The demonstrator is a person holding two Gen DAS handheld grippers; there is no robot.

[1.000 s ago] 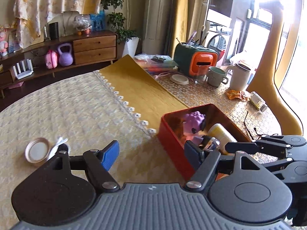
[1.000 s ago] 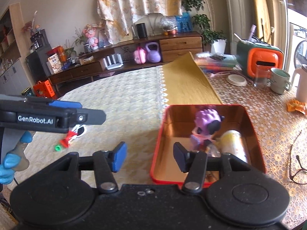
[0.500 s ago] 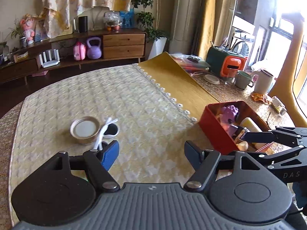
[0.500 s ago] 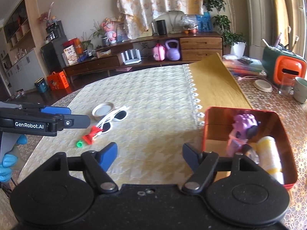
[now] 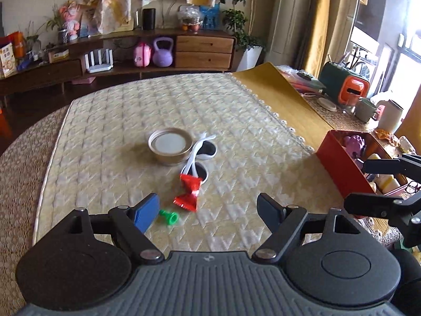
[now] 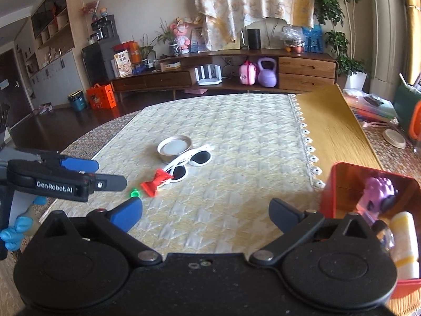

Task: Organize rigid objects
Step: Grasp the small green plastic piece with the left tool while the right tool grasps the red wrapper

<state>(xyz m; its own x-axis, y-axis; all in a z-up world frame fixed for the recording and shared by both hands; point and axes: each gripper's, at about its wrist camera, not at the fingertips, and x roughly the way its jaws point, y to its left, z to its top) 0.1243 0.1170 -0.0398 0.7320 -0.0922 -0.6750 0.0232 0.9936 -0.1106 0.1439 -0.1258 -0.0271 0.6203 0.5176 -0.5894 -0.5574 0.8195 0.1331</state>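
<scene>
On the cream tablecloth lie a round jar lid (image 5: 170, 146) (image 6: 174, 147), white sunglasses (image 5: 201, 158) (image 6: 190, 162), a red bow-shaped piece (image 5: 190, 191) (image 6: 154, 183) and a small green piece (image 5: 169, 216) (image 6: 135, 192). A red box (image 5: 339, 168) (image 6: 342, 189) at the right holds a purple toy (image 6: 379, 193) and a yellow-white bottle (image 6: 404, 239). My left gripper (image 5: 209, 212) hovers just short of the green and red pieces, jaws opening, nothing between them. My right gripper (image 6: 205, 212) is over bare cloth left of the box, jaws opening wide and empty.
A mustard runner (image 6: 331, 129) lies beside the cloth. Behind the box stand a green-orange container (image 5: 344, 87), mugs (image 5: 365, 109) and a jug. A low sideboard (image 6: 236, 76) with a purple kettlebell runs along the far wall. A blue-gloved hand (image 6: 15, 233) holds the left gripper.
Both grippers have swung left, away from the red box and toward the loose items on the cloth. The right jaws have spread much wider; the left jaws widened a little.
</scene>
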